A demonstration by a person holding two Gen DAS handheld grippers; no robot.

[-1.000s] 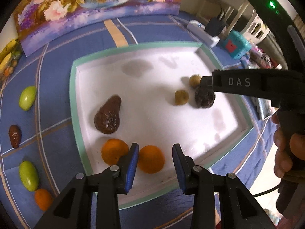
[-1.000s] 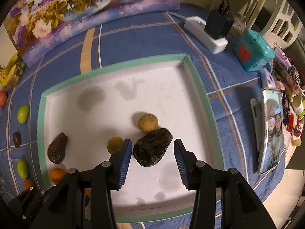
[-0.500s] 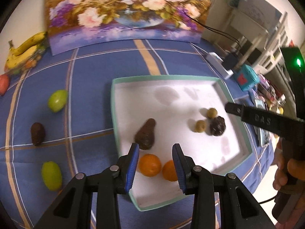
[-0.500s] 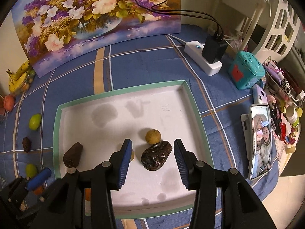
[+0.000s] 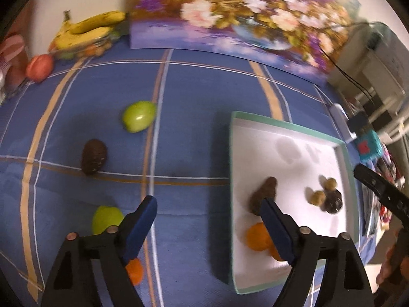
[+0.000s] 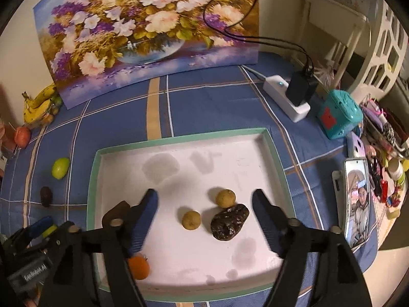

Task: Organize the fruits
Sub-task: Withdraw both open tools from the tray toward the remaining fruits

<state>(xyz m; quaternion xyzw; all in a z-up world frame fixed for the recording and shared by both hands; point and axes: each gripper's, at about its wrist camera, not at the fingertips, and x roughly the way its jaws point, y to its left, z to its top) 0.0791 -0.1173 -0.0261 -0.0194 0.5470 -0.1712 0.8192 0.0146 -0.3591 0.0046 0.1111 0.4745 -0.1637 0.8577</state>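
Holding both tongs spread wide and empty, I see the left tongs (image 5: 207,220) over the blue checked cloth (image 5: 194,97) at the tray's (image 6: 179,138) left edge. Right tongs (image 6: 204,212) hover above the tray's near half. Inside lie an orange (image 6: 139,267), two small yellow fruits (image 6: 191,220), a dark wrinkled fruit (image 6: 228,221). Beyond the left edge, on cloth: green fruit (image 5: 139,119), brown fruit (image 5: 94,156). Bananas (image 5: 87,29) occupy the far left corner.

Glossy green fruit (image 5: 139,119) on matt woven tablecloth (image 5: 199,107).

Warm dim light, motion blur, fisheye vignette
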